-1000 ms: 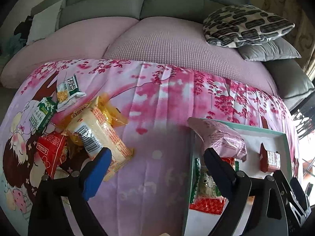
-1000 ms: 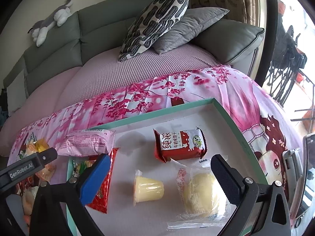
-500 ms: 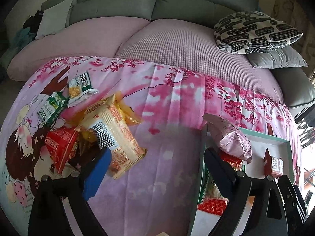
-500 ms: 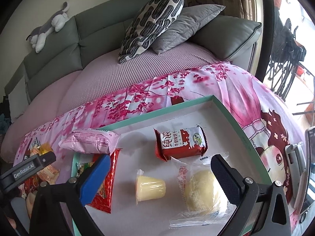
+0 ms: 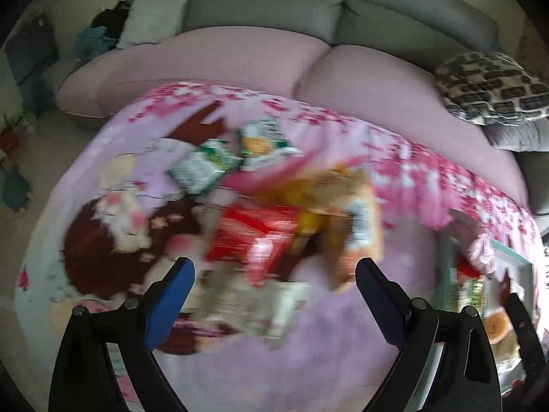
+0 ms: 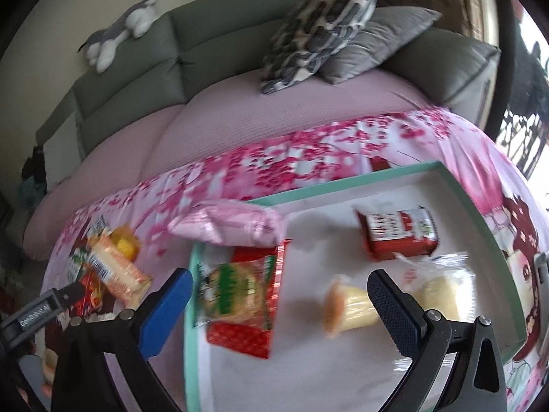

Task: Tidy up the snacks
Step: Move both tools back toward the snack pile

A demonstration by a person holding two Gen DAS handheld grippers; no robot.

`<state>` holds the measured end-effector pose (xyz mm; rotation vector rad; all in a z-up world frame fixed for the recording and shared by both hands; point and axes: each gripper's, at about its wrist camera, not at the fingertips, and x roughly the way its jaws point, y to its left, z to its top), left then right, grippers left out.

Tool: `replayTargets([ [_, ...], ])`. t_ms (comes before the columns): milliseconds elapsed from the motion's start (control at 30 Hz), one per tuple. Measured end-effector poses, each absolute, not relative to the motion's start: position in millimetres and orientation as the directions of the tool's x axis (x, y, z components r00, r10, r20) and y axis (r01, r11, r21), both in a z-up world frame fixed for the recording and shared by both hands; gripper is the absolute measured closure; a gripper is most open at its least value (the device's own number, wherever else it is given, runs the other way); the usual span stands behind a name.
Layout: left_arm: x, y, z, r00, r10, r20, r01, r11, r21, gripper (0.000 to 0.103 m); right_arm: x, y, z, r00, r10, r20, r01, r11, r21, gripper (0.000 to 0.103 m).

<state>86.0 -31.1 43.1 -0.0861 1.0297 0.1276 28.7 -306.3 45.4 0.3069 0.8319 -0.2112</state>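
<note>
Snack packets in a loose, blurred heap (image 5: 281, 226) lie on the pink floral cloth, left of the mint-rimmed white tray (image 6: 343, 196). Left gripper (image 5: 274, 271) and right gripper (image 6: 279, 290) gape empty; better to single out one top packet.

Pink blossom-print cloth (image 6: 308, 158) bearing a teal-rimmed tray (image 6: 346, 185) and, well apart, a snack heap (image 5: 284, 219).

this is a home living room. a grey-green sofa (image 6: 144, 68) with a pink cover (image 6: 240, 113) holds patterned and grey cushions (image 6: 322, 27), a soft toy animal (image 6: 116, 37) lies on its back, and a flowery pink cloth (image 6: 308, 158) covers the table.
</note>
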Motion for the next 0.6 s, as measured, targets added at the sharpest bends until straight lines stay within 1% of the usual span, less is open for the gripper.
replayTargets([
  [100, 81, -5, 44, 0.509, 0.102, -0.855, -0.194, 0.981, 0.001, 0.008, 32, -291, 45, 0.656, -0.045, -0.753, 0.280, 0.941, 0.188, 0.000],
  [367, 71, 58, 43, 0.486, 0.161, -0.859, -0.296, 0.955, 0.011, 0.008, 41, -237, 42, 0.657, 0.069, -0.751, 0.173, 0.956, 0.239, 0.000],
  [600, 67, 100, 37, 0.453, 0.178, -0.873, -0.379, 0.926, -0.008, 0.008, 45, -195, 35, 0.639, 0.137, -0.757, 0.103, 0.960, 0.261, 0.000],
])
